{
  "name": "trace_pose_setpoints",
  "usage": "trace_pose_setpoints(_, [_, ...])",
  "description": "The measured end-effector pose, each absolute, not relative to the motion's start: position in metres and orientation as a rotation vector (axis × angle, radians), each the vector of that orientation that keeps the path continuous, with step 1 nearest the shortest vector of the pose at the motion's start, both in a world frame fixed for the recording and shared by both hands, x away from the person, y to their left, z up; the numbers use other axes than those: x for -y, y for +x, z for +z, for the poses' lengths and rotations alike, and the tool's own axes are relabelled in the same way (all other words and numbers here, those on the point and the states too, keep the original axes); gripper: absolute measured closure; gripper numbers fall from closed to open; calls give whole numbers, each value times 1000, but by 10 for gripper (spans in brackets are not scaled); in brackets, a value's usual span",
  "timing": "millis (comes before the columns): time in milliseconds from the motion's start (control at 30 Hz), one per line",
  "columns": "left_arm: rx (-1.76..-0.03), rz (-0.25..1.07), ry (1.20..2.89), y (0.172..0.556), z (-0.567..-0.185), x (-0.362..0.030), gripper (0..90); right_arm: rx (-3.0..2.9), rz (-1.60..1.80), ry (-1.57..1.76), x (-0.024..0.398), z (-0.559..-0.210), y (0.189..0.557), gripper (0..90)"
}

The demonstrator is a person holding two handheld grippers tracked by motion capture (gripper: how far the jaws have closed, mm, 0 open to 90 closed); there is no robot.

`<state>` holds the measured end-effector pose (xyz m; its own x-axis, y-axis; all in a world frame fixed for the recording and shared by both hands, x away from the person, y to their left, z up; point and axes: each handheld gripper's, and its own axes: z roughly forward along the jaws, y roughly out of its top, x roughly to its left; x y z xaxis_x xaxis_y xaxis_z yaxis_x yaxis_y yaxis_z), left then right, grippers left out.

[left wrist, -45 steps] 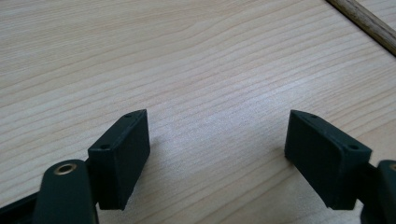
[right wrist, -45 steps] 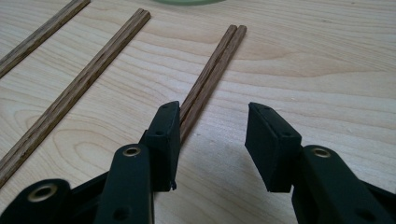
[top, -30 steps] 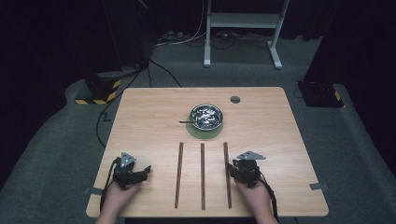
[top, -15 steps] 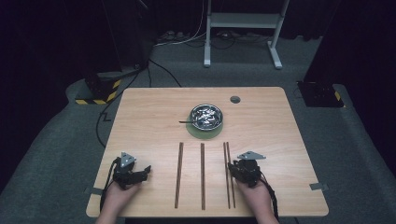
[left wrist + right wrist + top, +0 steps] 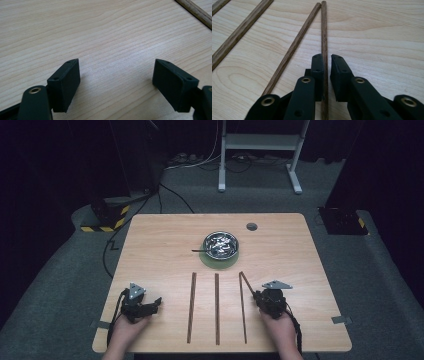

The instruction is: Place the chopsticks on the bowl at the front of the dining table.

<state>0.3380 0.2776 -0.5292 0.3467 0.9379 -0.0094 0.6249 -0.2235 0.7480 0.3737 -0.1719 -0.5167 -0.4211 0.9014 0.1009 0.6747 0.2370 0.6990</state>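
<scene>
Several thin wooden sticks lie side by side on the pale wooden table (image 5: 165,250). My right gripper (image 5: 258,295) (image 5: 327,58) has just been closing its jaws and is shut on one stick (image 5: 247,282) (image 5: 323,30). That stick slants away from its neighbour (image 5: 243,320) (image 5: 292,50), and their far ends meet. Two more sticks (image 5: 216,307) (image 5: 191,307) lie to the left. My left gripper (image 5: 156,302) (image 5: 116,65) rests open on bare wood at the front left, with nothing between its fingers.
A metal bowl (image 5: 220,245) with shiny contents and a dark utensil sits on a green mat beyond the sticks. A small dark round disc (image 5: 251,226) lies near the far edge. A stick (image 5: 196,11) crosses the top right corner of the left gripper view.
The right-hand stick showed as one, then as two close together. Now one of them has swung at an angle, with the right gripper's jaws closed on it. The left gripper has not moved.
</scene>
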Motion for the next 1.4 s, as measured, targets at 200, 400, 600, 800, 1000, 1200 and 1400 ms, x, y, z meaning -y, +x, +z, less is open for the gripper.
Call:
trace_pose_setpoints(200, [-1361, 601, 1947, 338, -529, -278, 223, -2186, 981, 1463, 176, -517, 374, 818])
trace_pose_setpoints(400, [-1362, 601, 1945, 338, -529, -278, 223, -2195, 983, 1460, 178, -516, 375, 763])
trace_pose_setpoints(600, [-1359, 600, 1948, 338, -529, -278, 222, -2215, 972, 1434, 178, -515, 375, 729])
trace_pose_setpoints(800, [-1347, 595, 1961, 338, -529, -278, 223, -2229, 946, 1477, 175, -512, 375, 654])
trace_pose_setpoints(1000, [-1340, 586, 1963, 339, -529, -278, 223, -2246, 854, 1434, 169, -510, 376, 642])
trace_pose_setpoints(1200, [-1333, 583, 1965, 339, -529, -278, 225, -2293, 755, 1402, 165, -505, 383, 708])
trace_pose_setpoints(1400, [-1328, 582, 1963, 339, -529, -278, 225, -2325, 684, 1428, 161, -501, 385, 734])
